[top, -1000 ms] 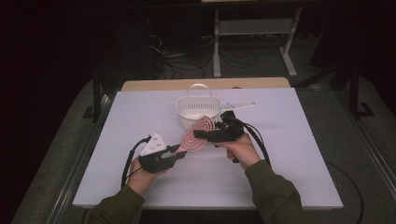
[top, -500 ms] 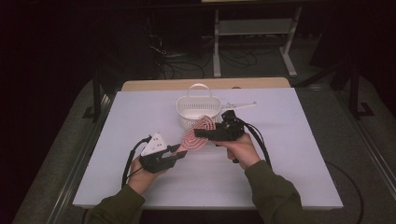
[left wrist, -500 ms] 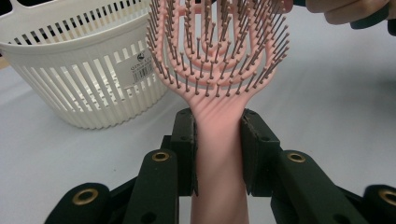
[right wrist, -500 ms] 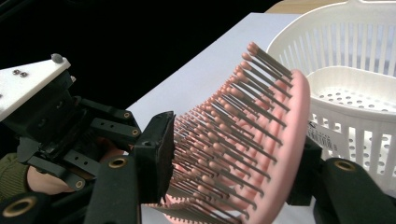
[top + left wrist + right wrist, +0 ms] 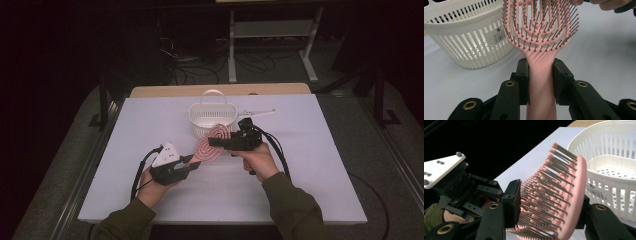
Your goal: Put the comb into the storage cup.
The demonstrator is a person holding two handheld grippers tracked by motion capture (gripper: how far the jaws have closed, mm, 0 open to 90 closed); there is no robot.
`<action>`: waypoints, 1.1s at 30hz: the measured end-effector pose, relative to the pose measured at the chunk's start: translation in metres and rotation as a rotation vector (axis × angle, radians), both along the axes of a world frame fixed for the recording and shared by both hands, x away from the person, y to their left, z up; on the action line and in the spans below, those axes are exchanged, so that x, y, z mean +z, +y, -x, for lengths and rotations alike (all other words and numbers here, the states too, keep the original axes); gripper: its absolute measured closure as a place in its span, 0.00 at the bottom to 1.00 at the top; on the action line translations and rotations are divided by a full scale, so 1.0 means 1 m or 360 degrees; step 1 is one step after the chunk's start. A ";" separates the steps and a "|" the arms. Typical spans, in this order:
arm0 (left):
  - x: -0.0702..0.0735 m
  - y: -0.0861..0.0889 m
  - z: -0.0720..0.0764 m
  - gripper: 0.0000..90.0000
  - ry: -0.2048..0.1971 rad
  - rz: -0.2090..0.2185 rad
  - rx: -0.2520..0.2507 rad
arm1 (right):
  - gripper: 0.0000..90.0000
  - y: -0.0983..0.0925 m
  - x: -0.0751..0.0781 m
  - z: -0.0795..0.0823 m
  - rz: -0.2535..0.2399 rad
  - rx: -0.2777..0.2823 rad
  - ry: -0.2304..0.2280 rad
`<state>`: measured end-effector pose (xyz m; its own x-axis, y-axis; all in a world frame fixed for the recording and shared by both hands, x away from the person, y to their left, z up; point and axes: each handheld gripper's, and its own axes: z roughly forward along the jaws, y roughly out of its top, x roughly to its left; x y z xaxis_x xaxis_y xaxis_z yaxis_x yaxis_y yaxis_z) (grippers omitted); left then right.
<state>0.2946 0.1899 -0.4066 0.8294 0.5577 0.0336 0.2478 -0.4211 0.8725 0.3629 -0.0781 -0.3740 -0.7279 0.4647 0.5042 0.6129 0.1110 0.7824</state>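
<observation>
Now right gripper [image 5: 216, 141] closing on brush [image 5: 212, 145].

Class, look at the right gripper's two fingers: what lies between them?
The pink hairbrush's bristled head lies between the right gripper's fingers, which have just been closing on it, as the right gripper view shows.

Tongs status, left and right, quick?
Left tongs: shut on the pink hairbrush handle.
Right tongs: just closed across the brush head.

Left gripper [image 5: 192, 164] clamped; right gripper [image 5: 214, 141] closing
</observation>
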 end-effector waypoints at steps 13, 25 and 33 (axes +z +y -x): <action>-0.002 -0.003 -0.001 0.78 0.0007 -0.0014 -0.0017 | 0.63 -0.001 0.001 0.001 -0.0027 0.0021 0.0003; -0.002 -0.004 -0.001 0.78 0.0007 -0.0015 -0.0031 | 0.67 -0.001 0.003 0.002 -0.0073 0.0035 0.0020; -0.001 -0.004 -0.001 0.79 0.0002 -0.0012 -0.0045 | 0.70 -0.002 0.004 0.002 -0.0127 0.0061 0.0019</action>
<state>0.2955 0.1857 -0.4080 0.8447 0.5339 0.0366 0.2371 -0.4347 0.8688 0.3605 -0.0799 -0.3698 -0.7379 0.3948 0.5473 0.6188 0.0720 0.7823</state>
